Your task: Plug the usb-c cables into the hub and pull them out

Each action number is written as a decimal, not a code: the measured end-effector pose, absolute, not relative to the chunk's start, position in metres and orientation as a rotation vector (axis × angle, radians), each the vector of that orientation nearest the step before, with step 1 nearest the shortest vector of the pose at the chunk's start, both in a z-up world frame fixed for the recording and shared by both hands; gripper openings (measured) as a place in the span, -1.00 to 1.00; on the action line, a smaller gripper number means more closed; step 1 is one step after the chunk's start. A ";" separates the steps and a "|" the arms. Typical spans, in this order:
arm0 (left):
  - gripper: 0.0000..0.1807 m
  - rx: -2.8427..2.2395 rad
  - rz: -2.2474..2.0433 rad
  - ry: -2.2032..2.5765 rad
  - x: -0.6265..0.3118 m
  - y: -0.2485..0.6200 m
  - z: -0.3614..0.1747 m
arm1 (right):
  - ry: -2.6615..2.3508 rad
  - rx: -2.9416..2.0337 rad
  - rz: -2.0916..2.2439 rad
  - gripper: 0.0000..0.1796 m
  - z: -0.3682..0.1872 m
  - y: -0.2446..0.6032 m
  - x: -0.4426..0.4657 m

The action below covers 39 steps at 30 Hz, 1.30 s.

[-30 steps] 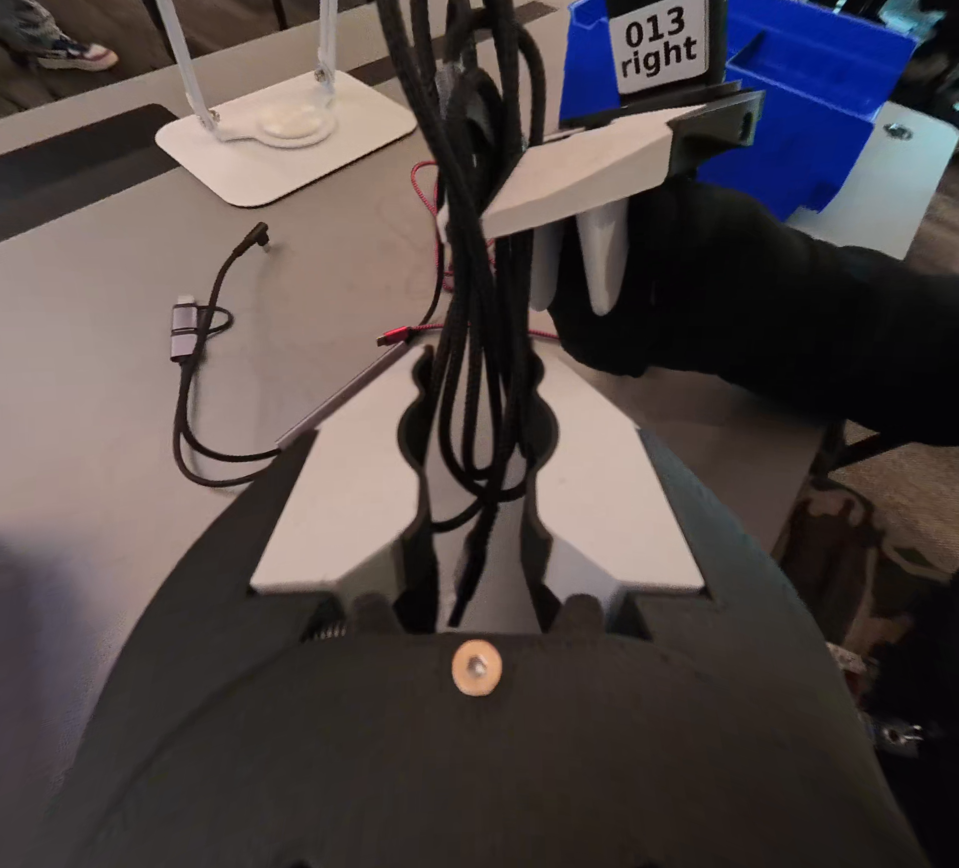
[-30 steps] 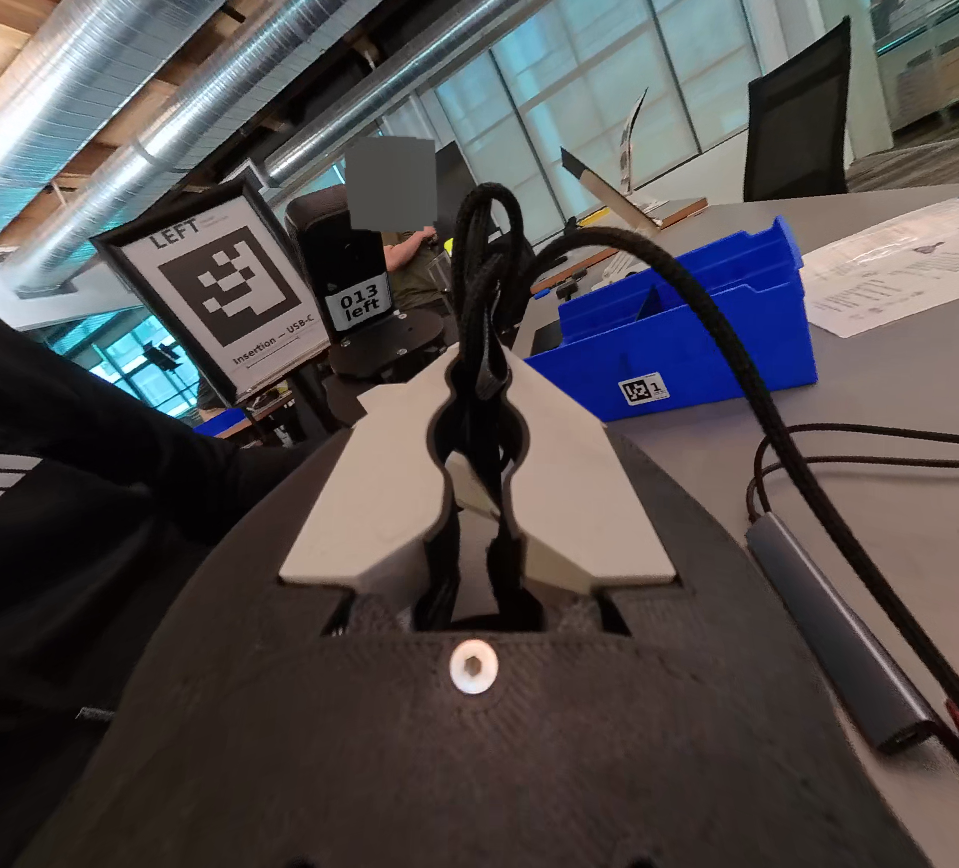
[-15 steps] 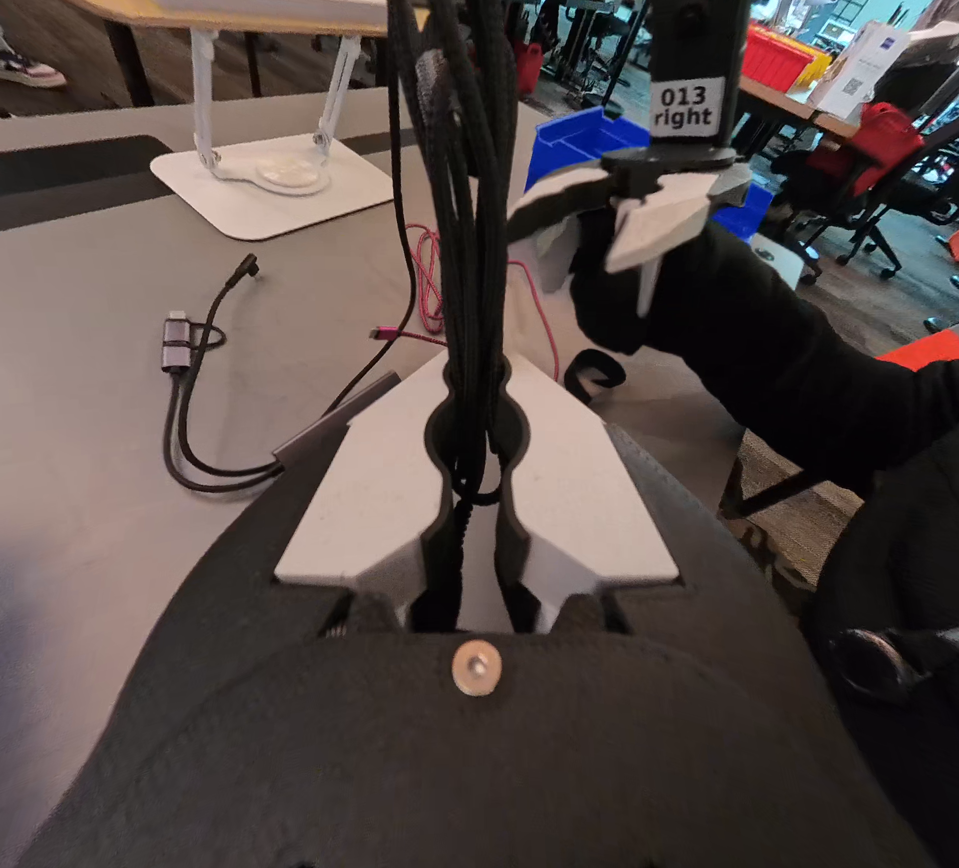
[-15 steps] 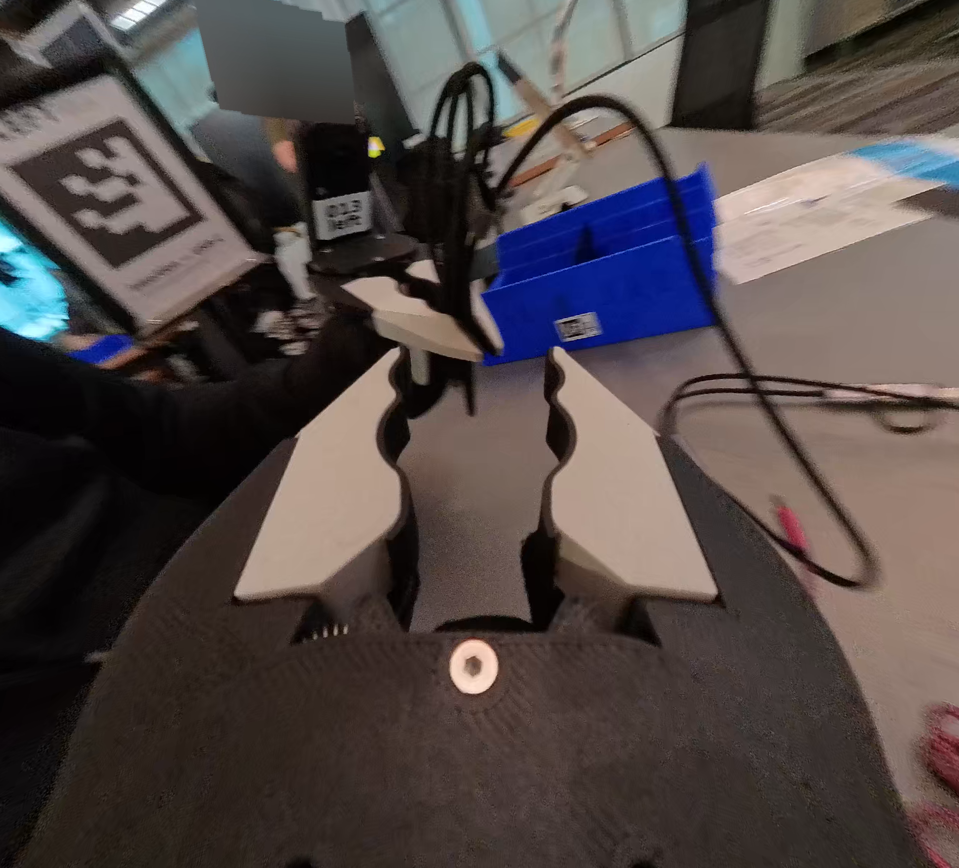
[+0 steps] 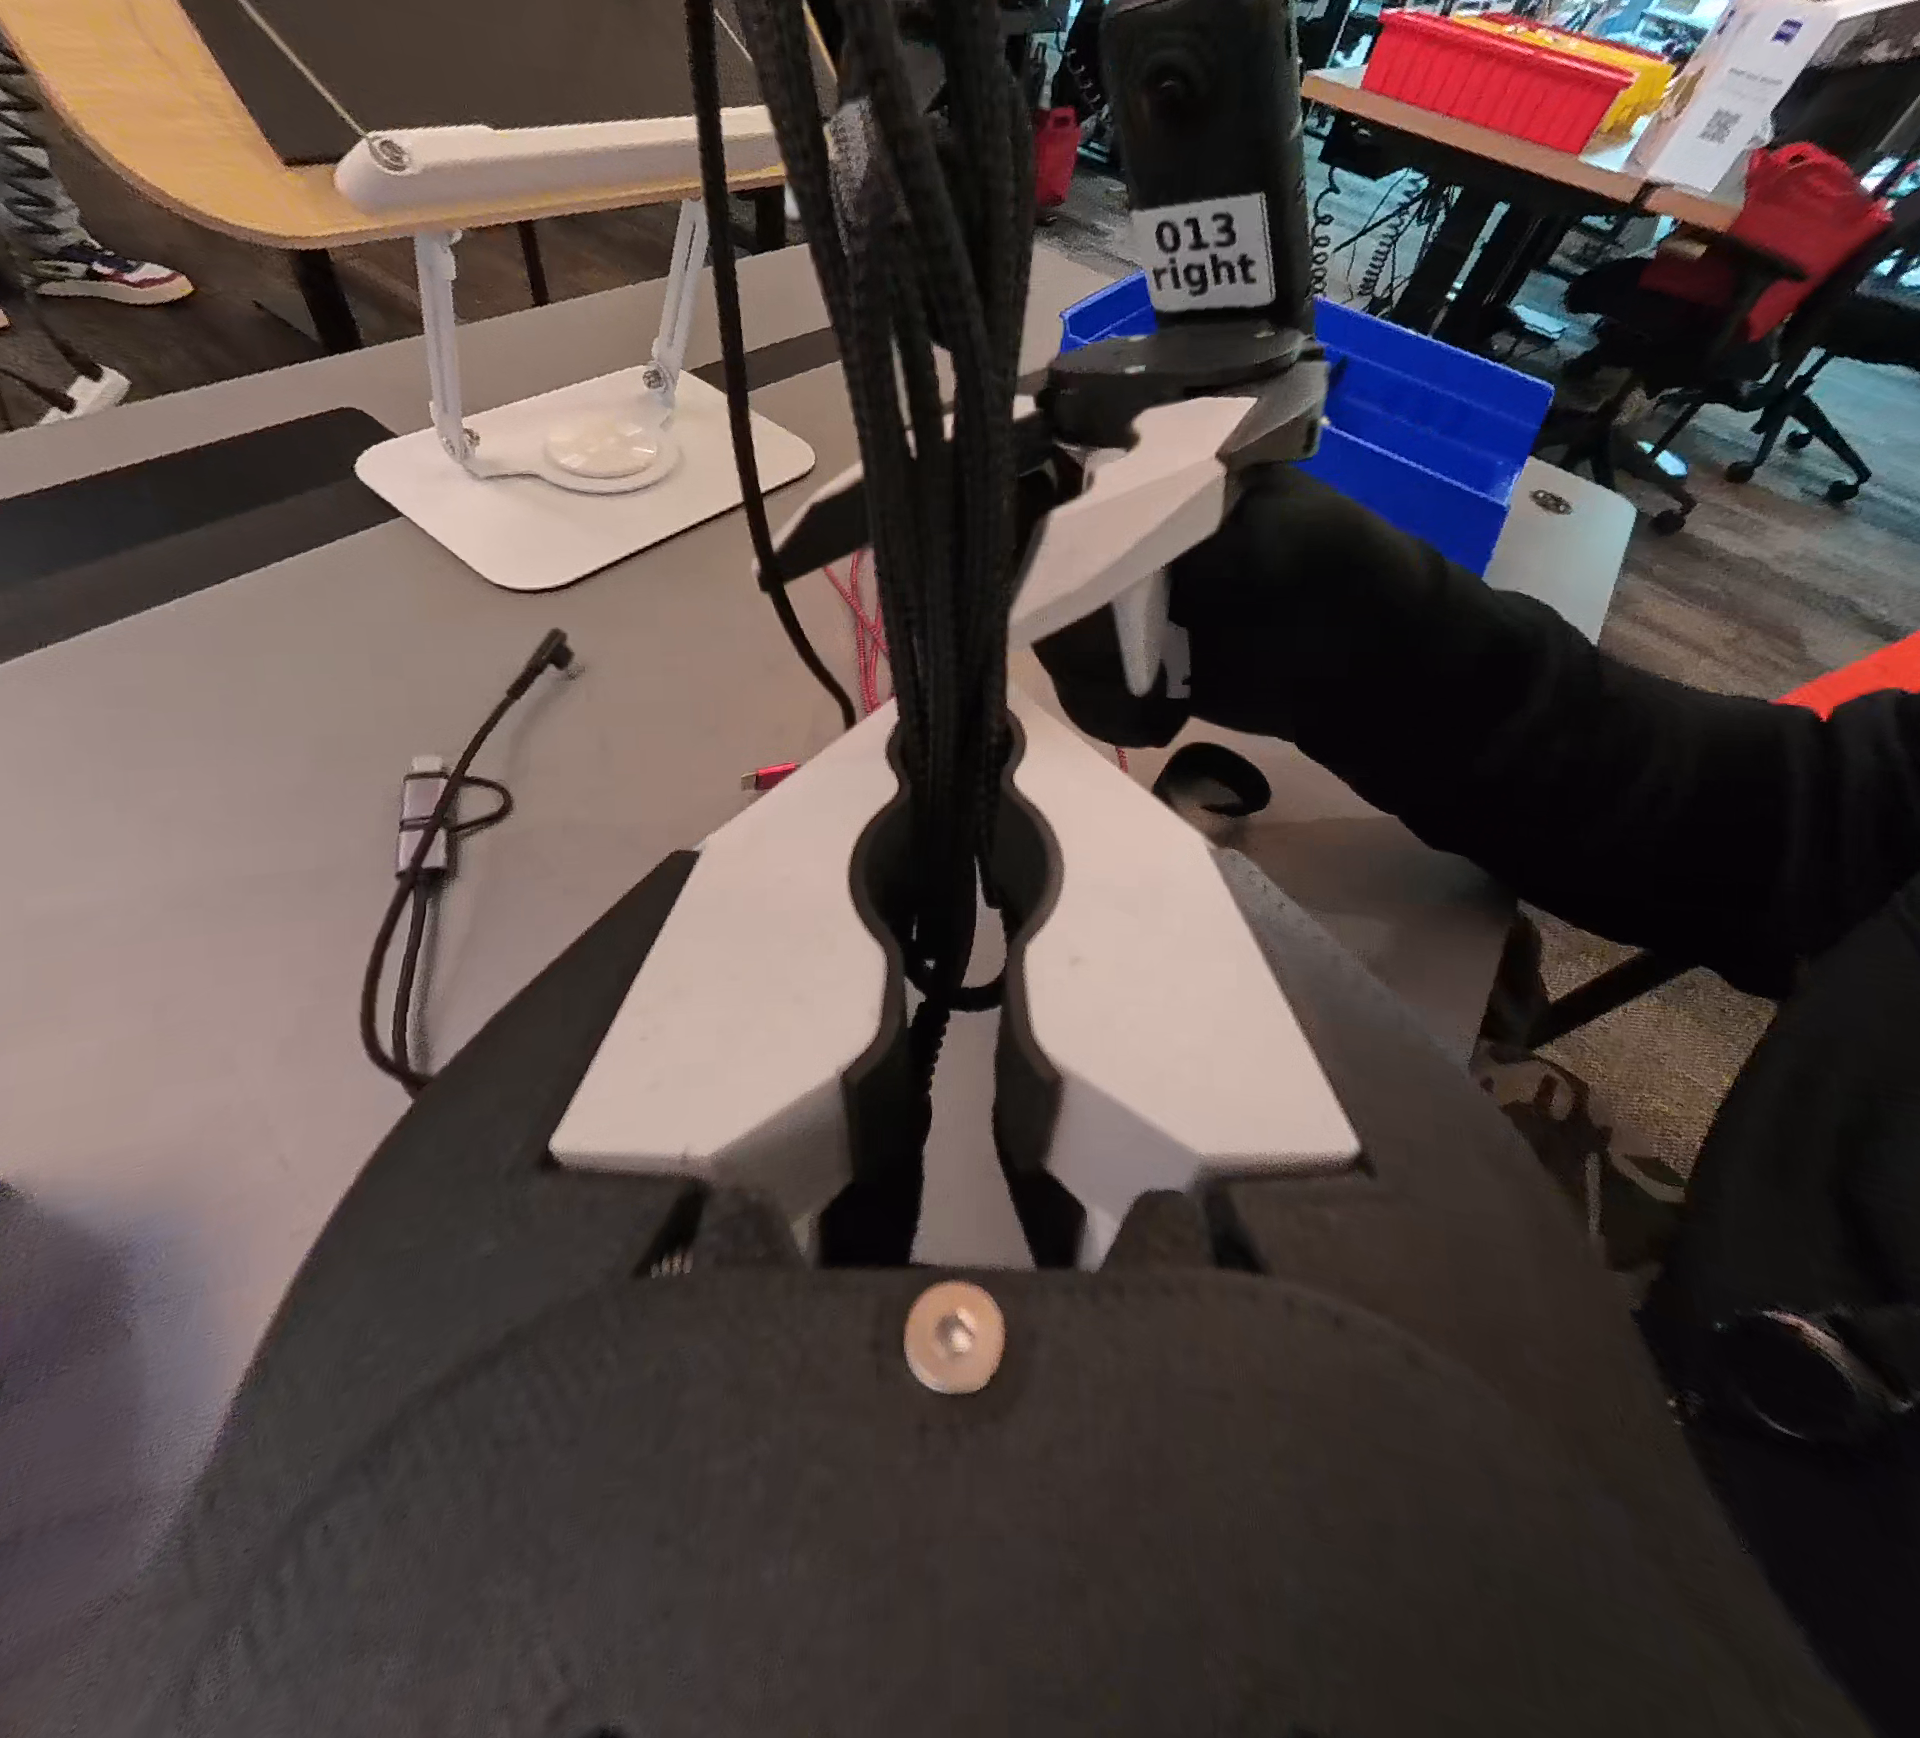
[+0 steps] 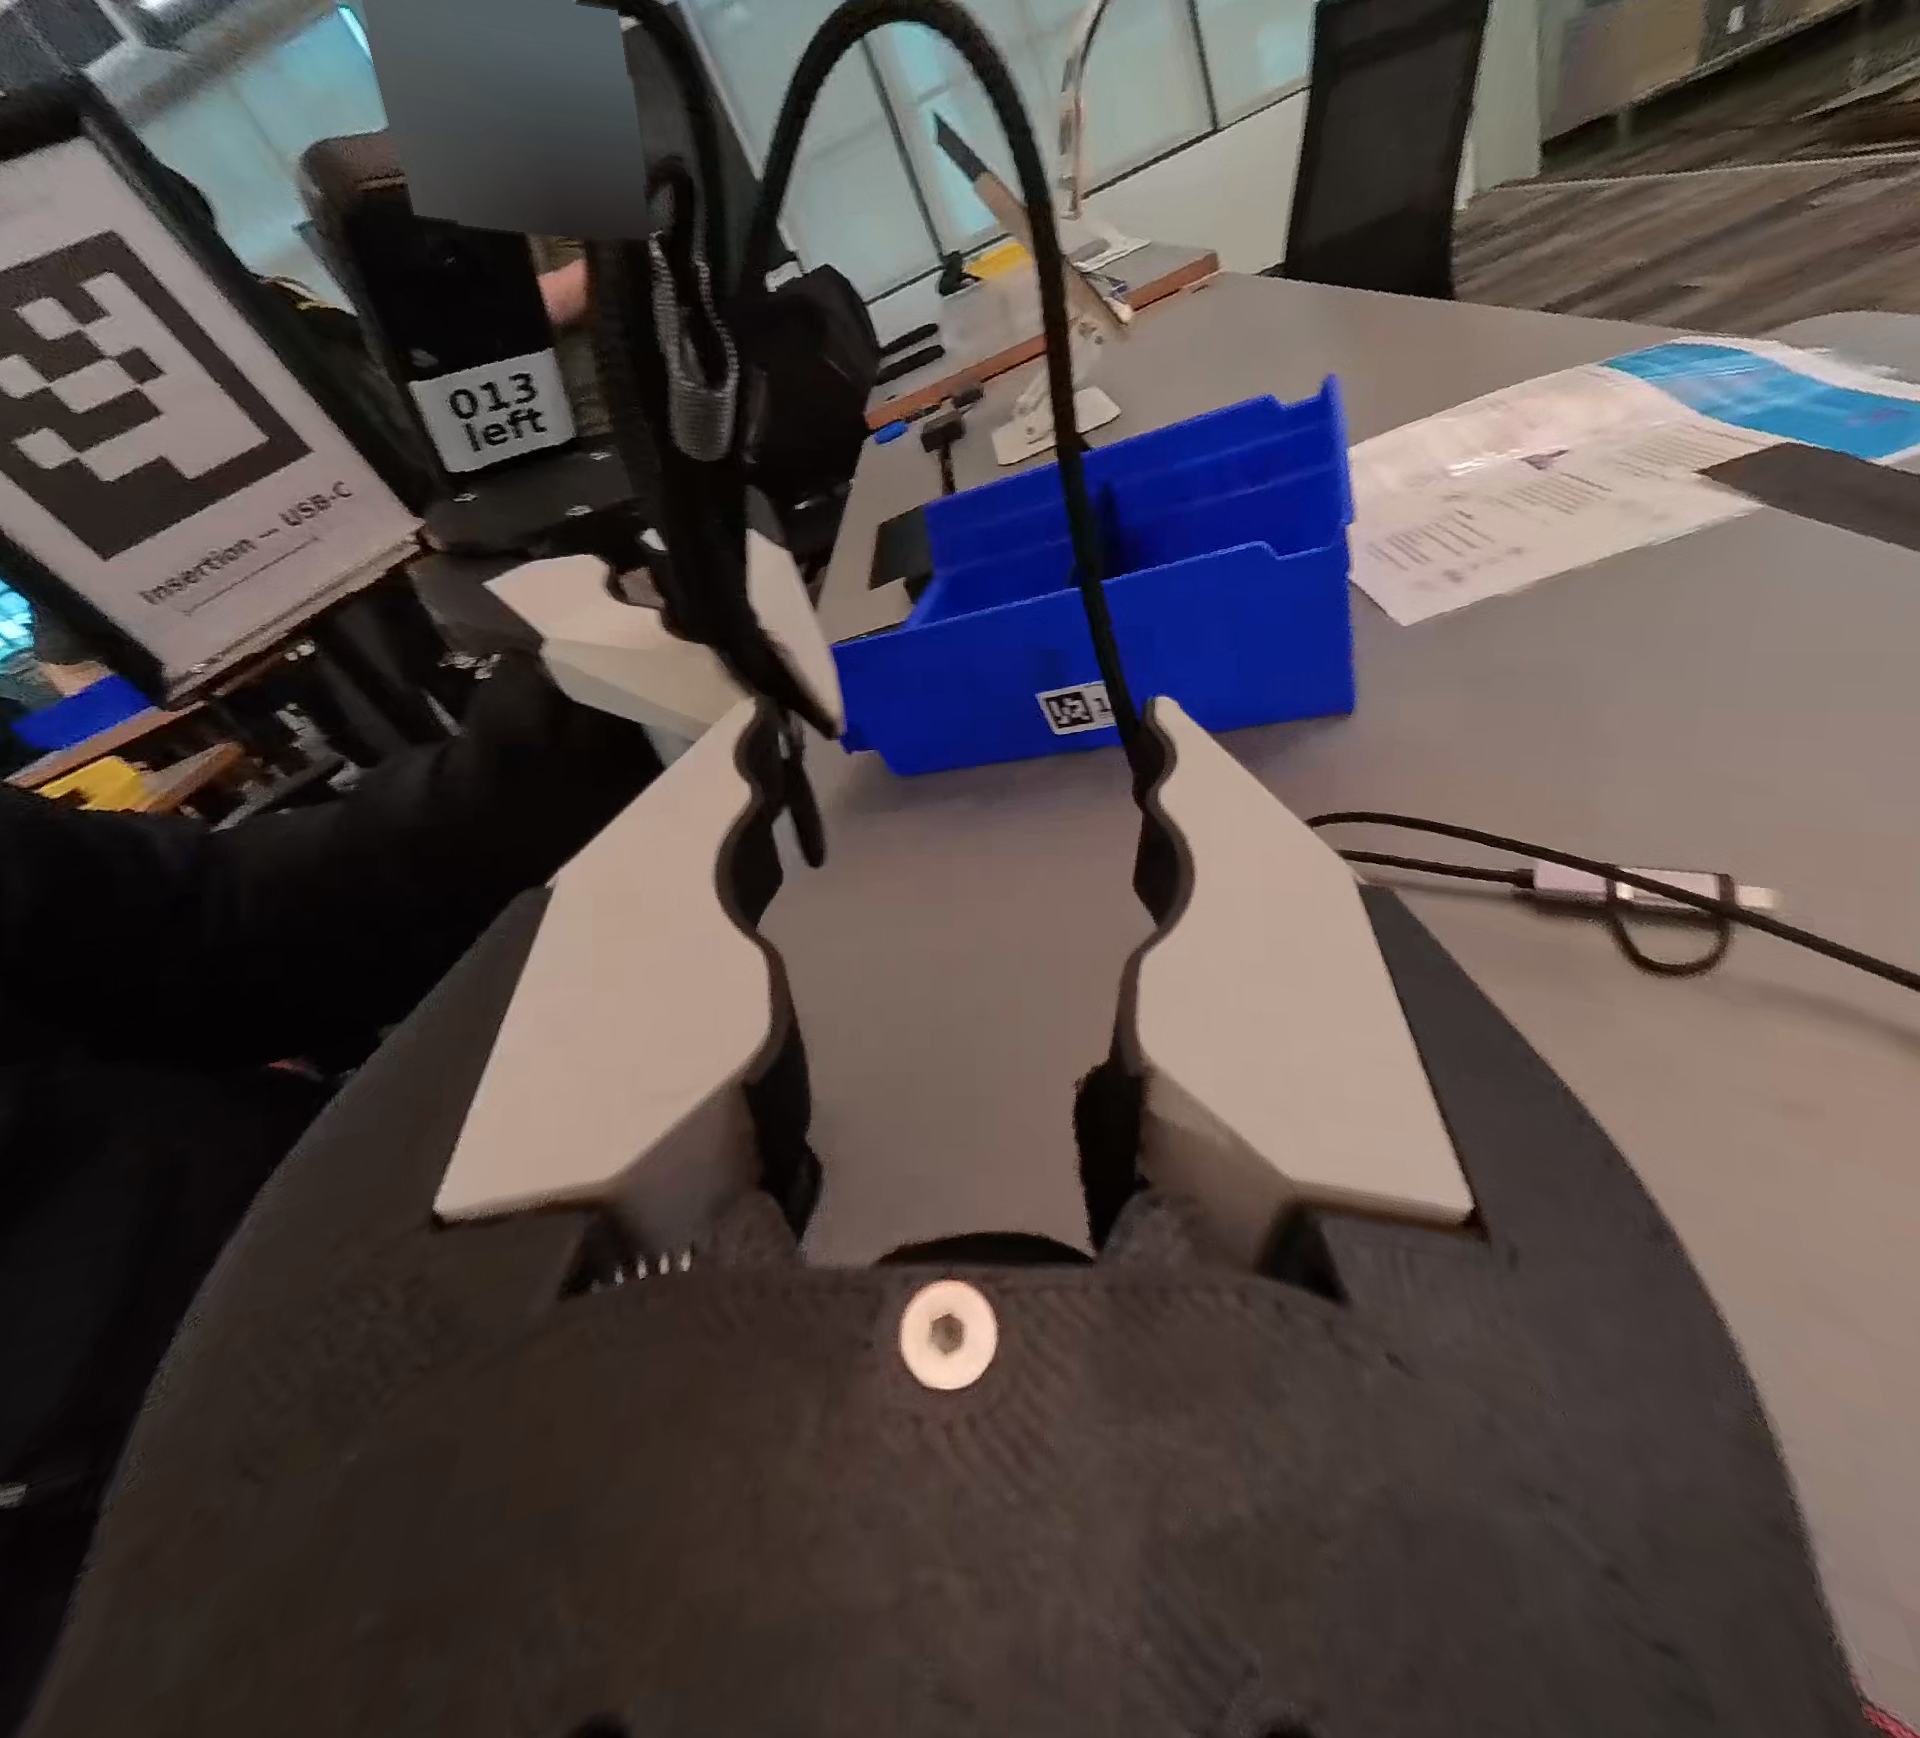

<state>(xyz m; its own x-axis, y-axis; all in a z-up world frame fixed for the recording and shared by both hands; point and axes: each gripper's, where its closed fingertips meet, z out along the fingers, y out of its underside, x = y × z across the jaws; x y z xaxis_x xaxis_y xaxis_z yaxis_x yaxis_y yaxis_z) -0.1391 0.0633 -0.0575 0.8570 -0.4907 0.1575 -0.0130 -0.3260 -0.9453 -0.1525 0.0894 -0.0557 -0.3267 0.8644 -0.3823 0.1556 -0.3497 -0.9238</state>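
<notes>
the grey desk [image 5: 208,753] spreads under both claws. a blue bin [image 6: 1143,639] sits on it straight ahead of the right claw [image 6: 954,732], and a white stand [image 5: 582,483] rests on it ahead and left of the left claw [image 5: 951,732]. papers [image 6: 1558,483] lie ahead and right of the right claw, past the bin.

the left claw is pinched narrow on a bundle of black cables [image 5: 914,338], which rises upright out of its tips. the right claw gapes wide, holding nothing; one black cable [image 6: 1049,286] arches from the bundle down past its right fingertip, touching it or just behind, i cannot tell which. in the right view the left claw [image 6: 758,649] sits just ahead-left of the right claw's left tip.

a grey adapter [image 5: 421,821] with thin black leads lies on the desk left of the left claw. a red cable [image 5: 862,639] shows just beyond the left claw's tips. the hub is not clear in either view.
</notes>
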 end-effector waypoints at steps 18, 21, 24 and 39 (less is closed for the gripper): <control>-0.93 -1.909 -0.143 0.474 -0.134 0.091 -0.068 | -1.249 -1.317 2.024 -0.42 -0.035 0.062 -0.157; -0.92 -1.922 -0.072 0.509 -0.130 0.095 -0.073 | -1.176 -1.315 2.048 -0.52 -0.033 0.068 -0.157; -0.92 -1.928 -0.073 0.510 -0.127 0.096 -0.075 | -1.173 -1.286 2.052 -0.63 -0.031 0.068 -0.156; -0.69 -1.847 0.046 0.459 -0.132 0.082 -0.065 | -1.075 -1.262 2.017 -0.91 -0.032 0.086 -0.152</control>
<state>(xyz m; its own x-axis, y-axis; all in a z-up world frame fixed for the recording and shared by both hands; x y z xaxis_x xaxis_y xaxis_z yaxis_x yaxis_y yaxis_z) -0.1321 0.0820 -0.0654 0.9222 -0.2873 -0.2590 -0.3332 -0.2501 -0.9091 -0.1523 0.0857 -0.0323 -0.4273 0.7618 -0.4870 -0.0204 -0.5466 -0.8372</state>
